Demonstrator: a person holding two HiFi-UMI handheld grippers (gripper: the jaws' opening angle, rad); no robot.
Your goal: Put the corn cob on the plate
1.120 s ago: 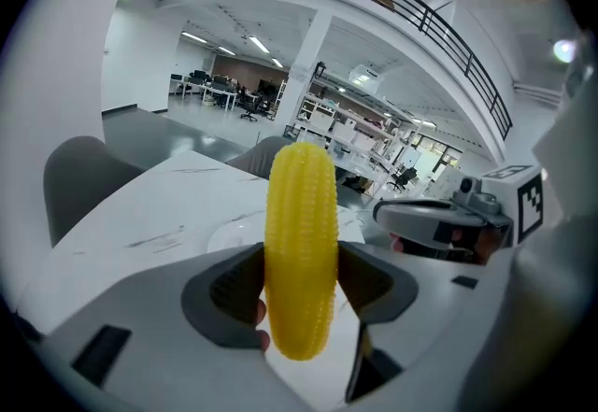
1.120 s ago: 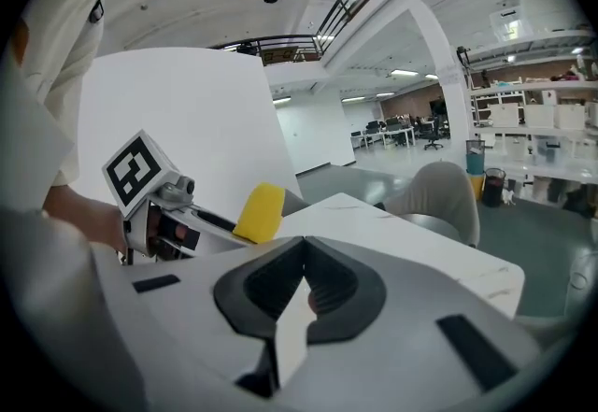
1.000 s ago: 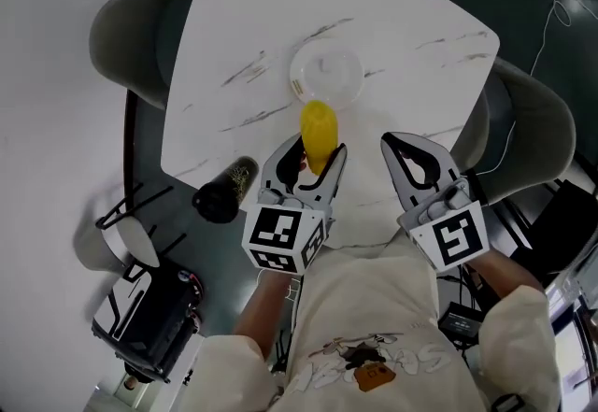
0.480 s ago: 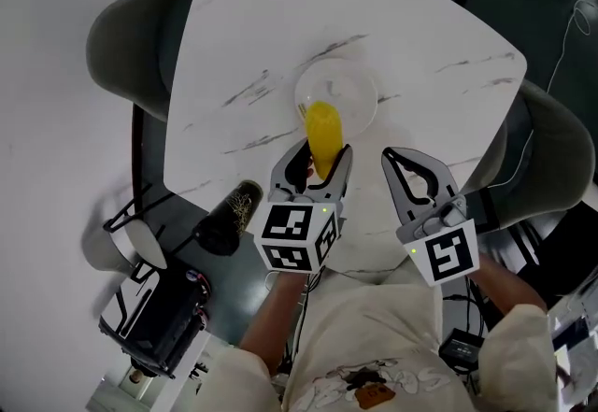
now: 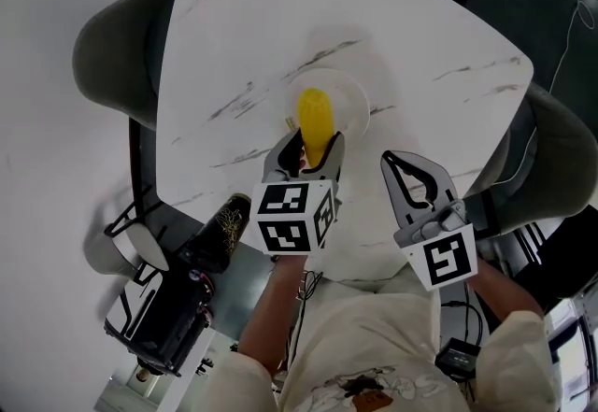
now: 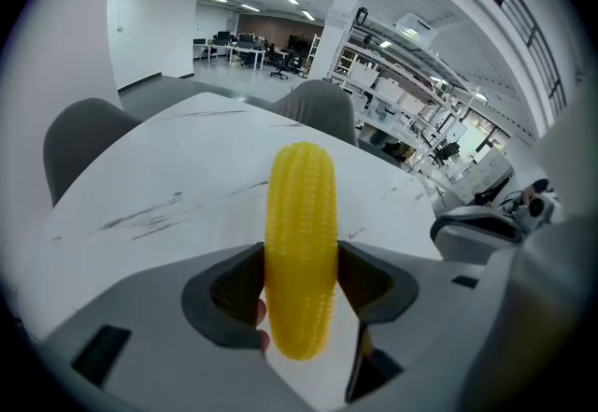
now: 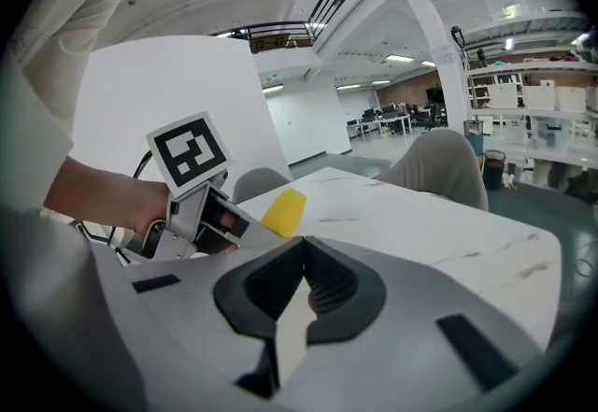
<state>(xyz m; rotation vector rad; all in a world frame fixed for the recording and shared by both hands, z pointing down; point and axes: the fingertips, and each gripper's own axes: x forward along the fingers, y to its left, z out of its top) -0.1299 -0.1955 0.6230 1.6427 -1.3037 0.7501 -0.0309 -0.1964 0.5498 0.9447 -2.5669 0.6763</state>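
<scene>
My left gripper (image 5: 313, 147) is shut on a yellow corn cob (image 5: 315, 121), which sticks out forward over a clear round plate (image 5: 350, 92) on the white marble table (image 5: 243, 36). In the left gripper view the corn cob (image 6: 301, 247) stands upright between the two grey jaws, pinched at its lower half. My right gripper (image 5: 408, 167) hovers over the table's near edge to the right, shut with nothing in it; its jaws meet in the right gripper view (image 7: 305, 281), where the corn cob (image 7: 283, 211) and the left gripper (image 7: 198, 205) show to the left.
Grey chairs stand round the table: one at the left (image 5: 117, 36), one at the right (image 5: 551, 149). A dark cylindrical thing (image 5: 222, 228) lies on the floor below the table's near-left edge, with black equipment (image 5: 154, 317) beside it. A second white table (image 5: 56, 120) fills the left.
My left gripper has carried the corn cob forward, from the plate's near rim to over the plate. The right gripper has stayed put and shut.
</scene>
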